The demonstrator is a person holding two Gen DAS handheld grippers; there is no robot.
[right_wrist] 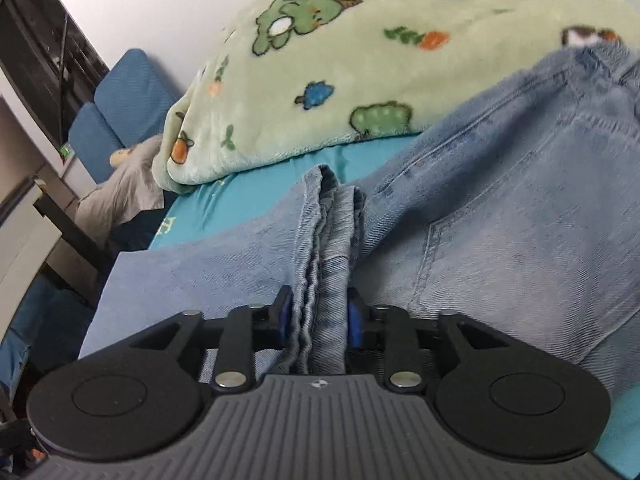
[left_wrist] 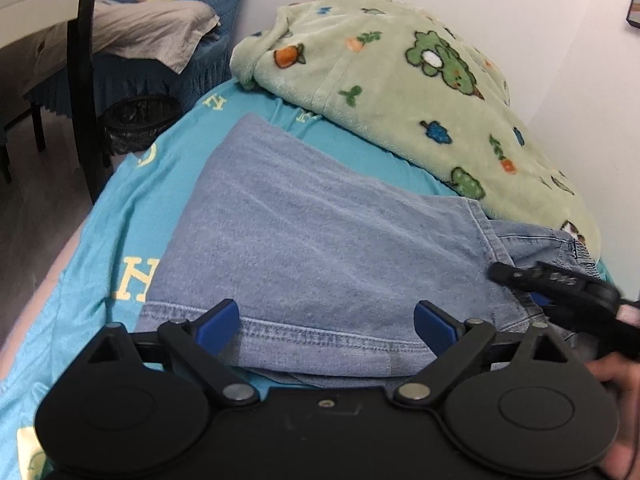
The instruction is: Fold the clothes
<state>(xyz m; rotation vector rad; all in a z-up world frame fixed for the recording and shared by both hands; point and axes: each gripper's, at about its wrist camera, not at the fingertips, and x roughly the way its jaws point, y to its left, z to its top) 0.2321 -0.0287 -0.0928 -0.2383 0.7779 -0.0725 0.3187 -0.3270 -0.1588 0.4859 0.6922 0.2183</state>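
Right gripper [right_wrist: 318, 314] is clamped on a bunched fold of the jeans [right_wrist: 500, 208], its blue pads pressing the gathered denim at lower centre of my right wrist view. Left gripper [left_wrist: 327, 322] has its jaws wide apart, straddling the hemmed edge of the jeans [left_wrist: 304, 240] without pinching it. I see the denim spread flat over the turquoise sheet [left_wrist: 120, 220], which fills the middle of both frames. Beyond it, toward the upper right, a green fleece blanket [left_wrist: 400, 80] lies heaped against the white wall [left_wrist: 520, 8].
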